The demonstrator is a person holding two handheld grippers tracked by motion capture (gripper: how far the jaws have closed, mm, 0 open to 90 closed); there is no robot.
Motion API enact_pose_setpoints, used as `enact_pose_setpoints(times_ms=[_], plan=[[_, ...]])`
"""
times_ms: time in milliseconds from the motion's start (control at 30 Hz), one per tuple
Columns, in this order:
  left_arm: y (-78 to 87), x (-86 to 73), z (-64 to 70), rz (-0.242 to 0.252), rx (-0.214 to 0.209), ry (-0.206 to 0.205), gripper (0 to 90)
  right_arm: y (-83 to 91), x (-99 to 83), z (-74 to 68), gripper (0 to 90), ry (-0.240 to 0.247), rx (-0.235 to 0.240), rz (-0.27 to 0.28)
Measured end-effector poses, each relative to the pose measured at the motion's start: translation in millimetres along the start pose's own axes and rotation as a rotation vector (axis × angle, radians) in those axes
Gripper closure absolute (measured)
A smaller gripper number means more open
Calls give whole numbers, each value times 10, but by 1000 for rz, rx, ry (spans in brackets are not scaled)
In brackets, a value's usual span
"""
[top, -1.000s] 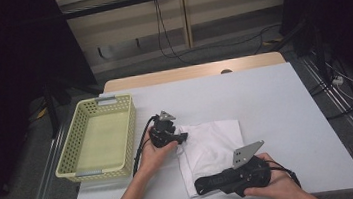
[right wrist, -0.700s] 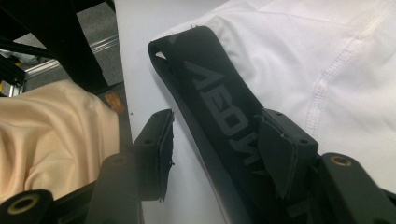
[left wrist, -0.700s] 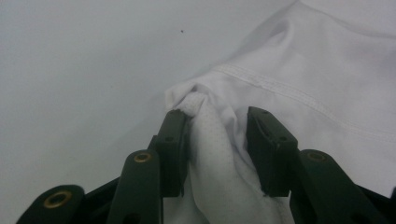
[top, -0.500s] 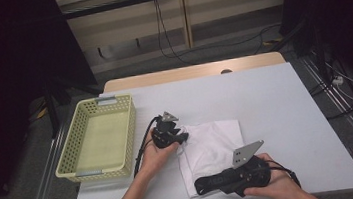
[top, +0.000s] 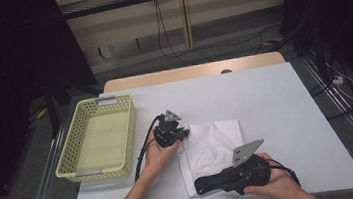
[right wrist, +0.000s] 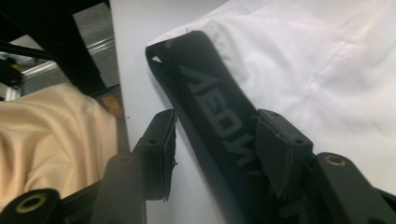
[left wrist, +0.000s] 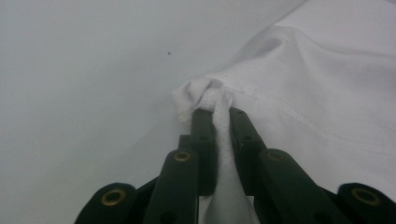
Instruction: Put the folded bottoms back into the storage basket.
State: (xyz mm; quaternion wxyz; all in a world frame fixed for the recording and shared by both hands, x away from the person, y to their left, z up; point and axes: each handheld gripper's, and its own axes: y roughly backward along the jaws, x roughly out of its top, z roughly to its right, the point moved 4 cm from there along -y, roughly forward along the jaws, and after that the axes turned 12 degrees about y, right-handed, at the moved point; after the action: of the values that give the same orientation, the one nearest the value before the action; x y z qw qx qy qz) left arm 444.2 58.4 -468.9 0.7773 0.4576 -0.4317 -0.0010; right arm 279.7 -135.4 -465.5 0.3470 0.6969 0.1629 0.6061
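Cloth point(top: 215, 145), white and folded, lies on the table point(top: 275, 98) close to the near edge, a little right of the middle. The left hand-held gripper point(top: 180, 131) sits at the cloth's far left corner, and in the left gripper view point(left wrist: 218, 116) its jaws are nearly together with a bunched fold of the hem pinched between them. The right hand-held gripper point(top: 201, 183) lies low along the cloth's near edge, pointing left, its grey plate tilted up. In the right gripper view point(right wrist: 215, 135) its jaws stand wide apart, and a black strap point(right wrist: 210, 107) with pale lettering runs between them over the cloth's edge; whether the pads touch the strap cannot be told. Yellow basket point(top: 76, 141) sits at the table's left edge, well apart from the cloth. Both of the person's hands come in from the near edge.
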Motion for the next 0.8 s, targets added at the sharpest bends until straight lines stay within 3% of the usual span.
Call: enact_pose_setpoints(times_ms=[33,100,267,300,400,433,533,633,800], plan=[[0,0,0,0,0,0,827,0,0,0,476,0,0,0],[43,27,-28,23,-28,38,827,39,13,23,475,7,-28,12],[75,50,-69,37,-31,57,828,18,-7,-3,502,27,-30,-13],[64,48,-72,30,-33,61,828,-31,-9,-48,507,41,-8,-28],[53,43,-38,28,-18,44,827,-54,3,-103,495,119,-38,-66],[53,43,-38,28,-18,44,827,-54,3,-103,495,119,-38,-66],[64,57,-52,32,-28,52,827,-66,4,-120,503,157,-60,-82],[59,57,-73,33,-40,67,827,-86,9,-159,478,234,-88,-110],[4,52,-74,18,-39,74,827,-85,23,-174,466,258,-98,-123]])
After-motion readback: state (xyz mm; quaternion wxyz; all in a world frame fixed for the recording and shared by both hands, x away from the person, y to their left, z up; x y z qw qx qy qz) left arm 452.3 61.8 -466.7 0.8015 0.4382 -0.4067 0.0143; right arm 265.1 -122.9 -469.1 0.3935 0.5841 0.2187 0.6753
